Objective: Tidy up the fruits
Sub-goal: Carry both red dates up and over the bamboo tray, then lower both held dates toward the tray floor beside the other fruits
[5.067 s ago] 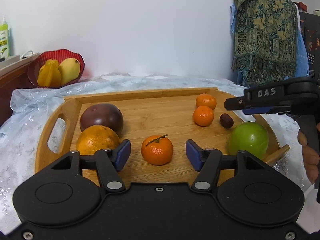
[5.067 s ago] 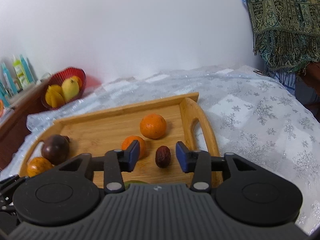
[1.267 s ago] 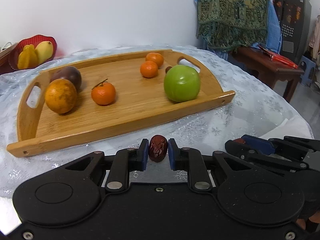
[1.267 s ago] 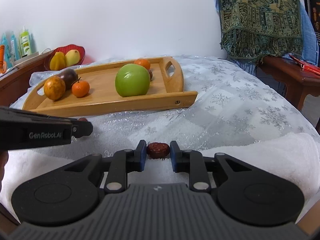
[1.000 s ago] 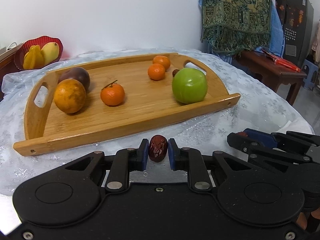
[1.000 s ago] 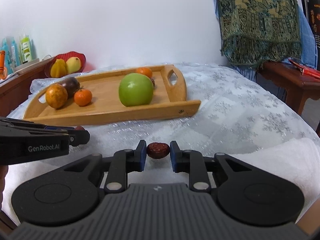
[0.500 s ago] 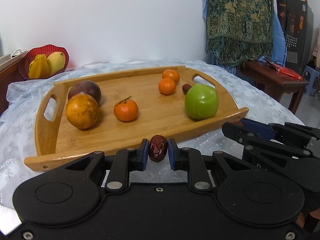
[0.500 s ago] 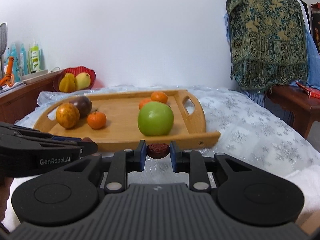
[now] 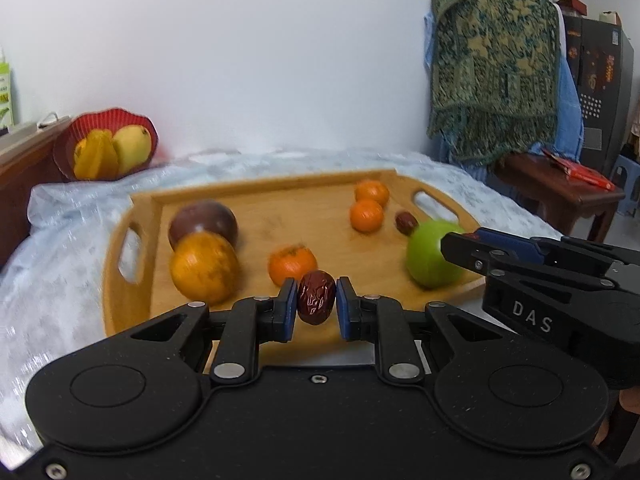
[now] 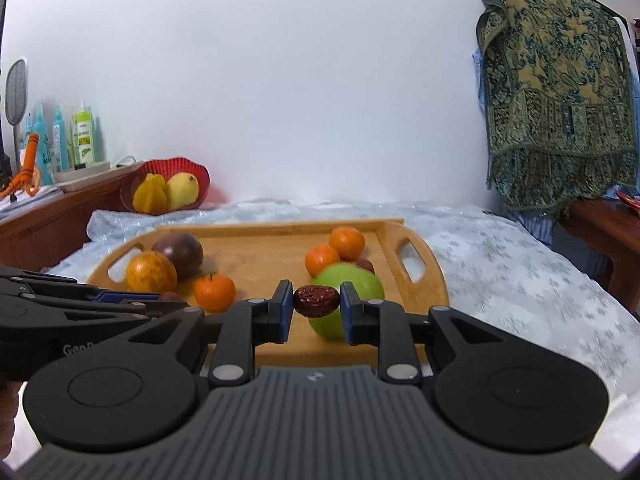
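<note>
My left gripper (image 9: 316,298) is shut on a red date (image 9: 316,297), held above the near edge of the wooden tray (image 9: 264,196). My right gripper (image 10: 316,301) is shut on another red date (image 10: 316,301), in front of the green apple (image 10: 360,282). The tray holds a green apple (image 9: 428,256), three small mandarins (image 9: 291,264), a large orange (image 9: 204,269), a purple passion fruit (image 9: 202,222) and a third date (image 9: 407,223) beside the apple. The right gripper also shows at the right of the left wrist view (image 9: 472,242).
The tray (image 10: 432,280) sits on a table with a white snowflake cloth (image 10: 520,264). A red bowl (image 9: 106,152) with yellow fruit stands on a brown cabinet at the far left. A patterned cloth (image 10: 556,92) hangs at right, above a dark wooden bench (image 9: 560,196).
Both grippers, each still holding its date, have moved forward to the tray's near edge, which now looks closer. Neither grip has changed.
</note>
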`<state>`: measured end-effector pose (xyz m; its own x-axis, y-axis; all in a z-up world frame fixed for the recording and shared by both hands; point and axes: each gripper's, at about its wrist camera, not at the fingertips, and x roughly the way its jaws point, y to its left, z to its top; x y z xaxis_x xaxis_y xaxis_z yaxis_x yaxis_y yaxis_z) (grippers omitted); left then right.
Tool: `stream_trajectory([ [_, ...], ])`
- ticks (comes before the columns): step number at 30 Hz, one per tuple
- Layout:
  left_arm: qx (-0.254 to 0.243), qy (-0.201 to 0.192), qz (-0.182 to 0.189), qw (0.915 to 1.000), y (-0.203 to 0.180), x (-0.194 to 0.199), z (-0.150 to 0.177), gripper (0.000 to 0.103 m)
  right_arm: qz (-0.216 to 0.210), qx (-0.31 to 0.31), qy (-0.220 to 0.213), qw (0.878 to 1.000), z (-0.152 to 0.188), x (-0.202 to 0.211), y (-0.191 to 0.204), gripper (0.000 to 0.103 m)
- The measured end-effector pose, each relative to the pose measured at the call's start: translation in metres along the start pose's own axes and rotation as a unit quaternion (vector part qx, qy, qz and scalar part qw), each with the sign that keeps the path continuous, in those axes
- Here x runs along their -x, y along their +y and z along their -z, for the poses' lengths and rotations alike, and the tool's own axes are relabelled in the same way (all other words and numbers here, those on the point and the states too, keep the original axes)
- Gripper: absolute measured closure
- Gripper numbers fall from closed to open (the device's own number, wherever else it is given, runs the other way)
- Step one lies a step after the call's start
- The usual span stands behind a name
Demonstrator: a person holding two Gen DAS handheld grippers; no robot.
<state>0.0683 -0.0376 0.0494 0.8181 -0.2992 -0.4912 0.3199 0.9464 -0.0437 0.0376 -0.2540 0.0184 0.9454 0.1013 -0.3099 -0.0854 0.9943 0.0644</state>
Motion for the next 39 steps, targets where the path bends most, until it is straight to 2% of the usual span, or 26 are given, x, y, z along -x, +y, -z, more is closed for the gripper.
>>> stream_trajectory([
  [6, 0.016, -0.022, 0.003, 0.9996, 0.015, -0.009, -0.019, 0.084, -0.006, -0.012, -0.012, 1.0, -0.019, -0.017, -0.001, 0.074],
  [11, 0.034, -0.017, -0.002, 0.9993, 0.026, -0.024, -0.03, 0.084, -0.009, -0.024, -0.013, 1.0, -0.032, -0.033, -0.003, 0.074],
  [25, 0.043, -0.021, -0.036, 0.9982, 0.044, -0.057, -0.053, 0.084, -0.01, -0.041, 0.0, 0.999, -0.05, -0.071, -0.009, 0.074],
  [39, 0.052, -0.025, -0.061, 0.9965, 0.064, -0.082, -0.071, 0.084, -0.008, -0.024, -0.002, 1.0, -0.064, -0.106, 0.001, 0.074],
])
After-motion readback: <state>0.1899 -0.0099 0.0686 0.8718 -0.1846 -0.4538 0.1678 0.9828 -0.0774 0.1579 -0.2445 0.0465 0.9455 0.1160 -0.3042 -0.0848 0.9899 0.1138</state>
